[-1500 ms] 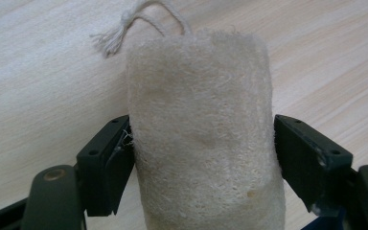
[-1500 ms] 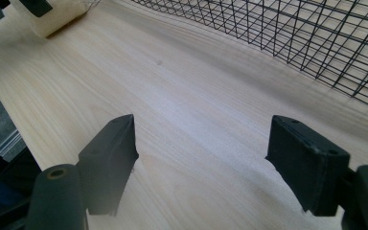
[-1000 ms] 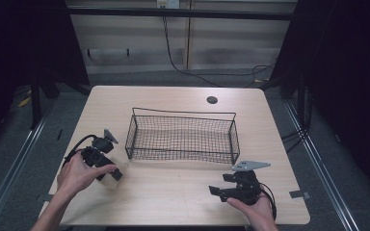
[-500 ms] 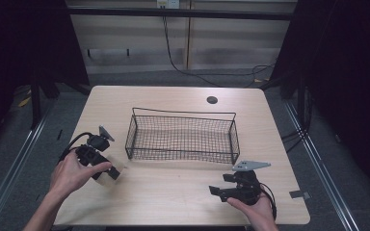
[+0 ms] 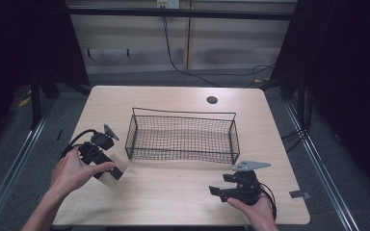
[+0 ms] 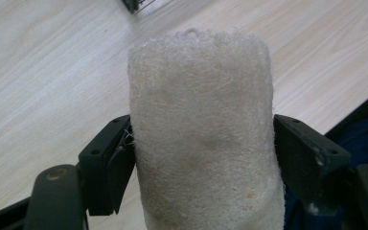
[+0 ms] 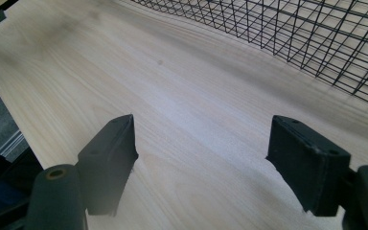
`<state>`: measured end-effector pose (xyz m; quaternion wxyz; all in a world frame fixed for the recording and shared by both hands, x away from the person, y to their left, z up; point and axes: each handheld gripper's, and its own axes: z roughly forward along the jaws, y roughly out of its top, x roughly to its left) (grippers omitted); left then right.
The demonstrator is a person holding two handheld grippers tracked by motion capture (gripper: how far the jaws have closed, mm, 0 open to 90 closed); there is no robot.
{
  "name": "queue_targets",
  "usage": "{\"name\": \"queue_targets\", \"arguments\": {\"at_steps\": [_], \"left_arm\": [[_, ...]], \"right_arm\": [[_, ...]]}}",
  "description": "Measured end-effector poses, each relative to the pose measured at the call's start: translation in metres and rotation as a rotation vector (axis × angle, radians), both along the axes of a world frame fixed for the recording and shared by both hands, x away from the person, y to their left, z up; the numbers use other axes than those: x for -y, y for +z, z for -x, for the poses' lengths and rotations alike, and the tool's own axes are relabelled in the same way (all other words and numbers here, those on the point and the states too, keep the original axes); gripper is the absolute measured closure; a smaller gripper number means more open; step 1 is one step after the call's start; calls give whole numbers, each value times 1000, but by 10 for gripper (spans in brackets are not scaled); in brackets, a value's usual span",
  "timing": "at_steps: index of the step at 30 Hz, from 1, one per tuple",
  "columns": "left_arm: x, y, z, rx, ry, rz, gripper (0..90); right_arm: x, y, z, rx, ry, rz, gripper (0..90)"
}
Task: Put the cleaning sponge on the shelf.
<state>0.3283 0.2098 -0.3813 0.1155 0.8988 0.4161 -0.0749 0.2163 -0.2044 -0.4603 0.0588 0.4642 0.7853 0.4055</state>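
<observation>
A cream, fuzzy sponge roll (image 6: 201,143) stands upright between the black jaws of my left gripper (image 6: 201,158), and both pads press on its sides. In the high view my left gripper (image 5: 112,172) hangs just above the table's left front part, left of the black wire basket (image 5: 183,112), and the roll (image 5: 105,179) shows as a pale patch at its tip. My right gripper (image 5: 217,191) rests low near the front right edge, pointing left. Its jaws (image 7: 201,153) stand wide apart over bare wood with nothing between them.
The wire basket (image 7: 316,38) stands in the middle of the light wooden table (image 5: 173,192) and holds nothing. A round cable hole (image 5: 212,100) lies behind it. A bit of grey tape (image 5: 300,195) sticks at the front right corner. Dark floor surrounds the table.
My left gripper has risen a little with the sponge roll and drifted slightly away from the front edge. The right gripper has stayed where it was.
</observation>
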Motion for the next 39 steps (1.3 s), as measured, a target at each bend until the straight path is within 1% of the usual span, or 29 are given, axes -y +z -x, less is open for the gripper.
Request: {"name": "queue_targets", "arguments": {"at_steps": [4,5,8,9,12,14,15,16,17,20,21,22,25,26,27,28,31,33,37,38,39], "left_arm": [[0,6,0,-12,-5,-4,259],[0,7,0,-8,-1,-7,259],[1,13,0,-10,-5,1,259],[1,13,0,-10,-5,1,259],[2,19,-1,-3,-17,-6,259],[3,25,-2,4,-26,-3,259],[3,25,-2,4,-26,-3,259],[4,27,-4,-2,-36,3,259],[4,28,-5,-6,-35,11,259],[5,32,-8,-4,-47,4,259],[6,33,-9,-3,-44,16,259],[9,37,-9,-2,-53,9,259],[12,45,-11,9,-52,9,259],[12,45,-11,9,-52,9,259],[14,48,-11,18,-55,7,259],[15,50,-12,18,-65,1,259],[20,54,-13,26,-60,-4,259],[24,58,-16,22,-69,-10,259],[28,63,-20,27,-65,-5,259],[29,67,-23,21,-70,2,259],[29,67,-23,21,-70,2,259]], "right_arm": [[0,0,0,-1,-1,0,248],[0,0,0,0,0,0,248],[0,0,0,-1,1,-1,248],[0,0,0,0,1,-1,248],[0,0,0,-3,0,-1,247],[0,0,0,-2,-1,-1,248],[0,0,0,-2,-1,-1,248],[0,0,0,-4,-1,-1,248],[-1,0,0,-4,1,0,248],[0,0,0,-1,6,-1,248],[0,0,0,-1,4,-1,248],[0,0,0,-2,1,-1,248],[0,0,0,-5,1,-1,248],[0,0,0,-5,1,-1,248],[0,0,0,-4,3,-1,248],[-1,0,0,-3,3,0,248],[0,0,0,-4,3,1,248],[-1,0,0,-9,4,2,247],[0,0,0,-8,5,1,248],[0,0,0,-5,7,1,248],[0,0,0,-5,7,1,248]]}}
